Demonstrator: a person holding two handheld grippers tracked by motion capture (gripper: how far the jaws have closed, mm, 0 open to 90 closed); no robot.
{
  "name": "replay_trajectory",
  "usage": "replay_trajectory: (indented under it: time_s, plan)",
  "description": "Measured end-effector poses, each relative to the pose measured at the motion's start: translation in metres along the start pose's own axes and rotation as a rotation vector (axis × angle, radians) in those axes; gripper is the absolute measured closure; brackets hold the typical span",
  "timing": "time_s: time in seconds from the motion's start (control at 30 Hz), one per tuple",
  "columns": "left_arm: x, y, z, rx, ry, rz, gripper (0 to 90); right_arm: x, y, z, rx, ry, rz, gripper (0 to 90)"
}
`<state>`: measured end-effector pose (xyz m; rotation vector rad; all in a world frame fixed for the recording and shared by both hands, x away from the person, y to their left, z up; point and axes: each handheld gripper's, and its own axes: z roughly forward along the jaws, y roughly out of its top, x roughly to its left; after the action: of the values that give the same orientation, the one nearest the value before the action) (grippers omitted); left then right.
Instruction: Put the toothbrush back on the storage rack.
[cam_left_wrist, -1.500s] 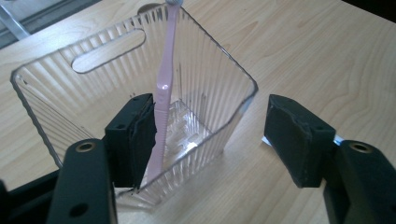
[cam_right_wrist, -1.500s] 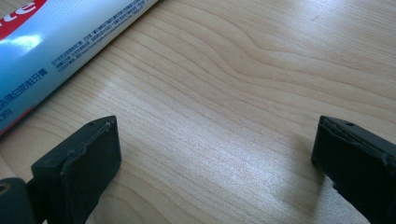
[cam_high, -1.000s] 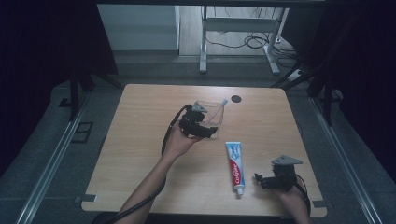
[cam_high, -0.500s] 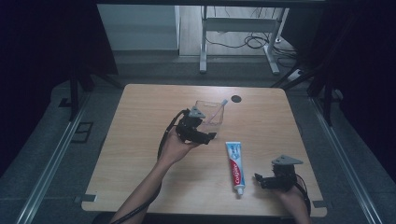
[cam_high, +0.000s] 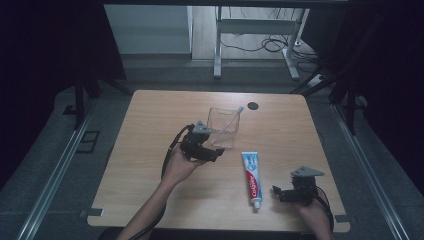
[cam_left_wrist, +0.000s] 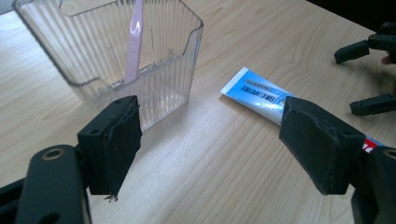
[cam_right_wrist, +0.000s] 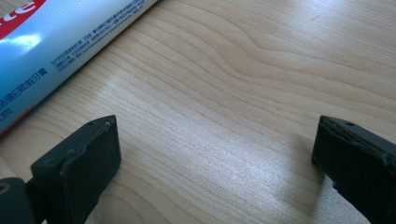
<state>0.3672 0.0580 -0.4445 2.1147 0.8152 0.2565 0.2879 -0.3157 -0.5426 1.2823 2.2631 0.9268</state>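
A clear ribbed cup (cam_high: 223, 129) stands mid-table with a pink toothbrush (cam_high: 234, 115) leaning inside it. In the left gripper view the cup (cam_left_wrist: 159, 60) and toothbrush (cam_left_wrist: 135, 39) rise just beyond the left jaw. My left gripper (cam_high: 214, 153) (cam_left_wrist: 217, 140) is open and empty, just near of the cup. A blue and white toothpaste tube (cam_high: 251, 173) (cam_left_wrist: 254, 94) lies flat to the right of it. My right gripper (cam_high: 278, 192) (cam_right_wrist: 217, 158) is open over bare wood, a little right of the tube (cam_right_wrist: 56, 42).
A small black disc (cam_high: 253, 105) is set in the wooden table (cam_high: 150, 120) behind the cup. The right gripper's jaws (cam_left_wrist: 369, 46) appear far off in the left gripper view. Dark floor, rails and a metal frame surround the table.
My left gripper has drawn back from the cup toward the near left, and the cup now stands uncovered. The right gripper and the tube have stayed put.
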Motion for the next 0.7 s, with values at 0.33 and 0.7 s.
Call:
replay_trajectory:
  time_s: [0.33,0.7]
  plan:
    - [0.004,-0.016,-0.007,-0.018,-0.005,-0.019,21.0,0.000,0.002,0.002,0.005,-0.004,0.002,0.0]
    - [-0.003,-0.032,-0.014,-0.027,-0.009,-0.005,20.9,0.002,0.003,0.003,0.006,-0.019,0.021,0.0]
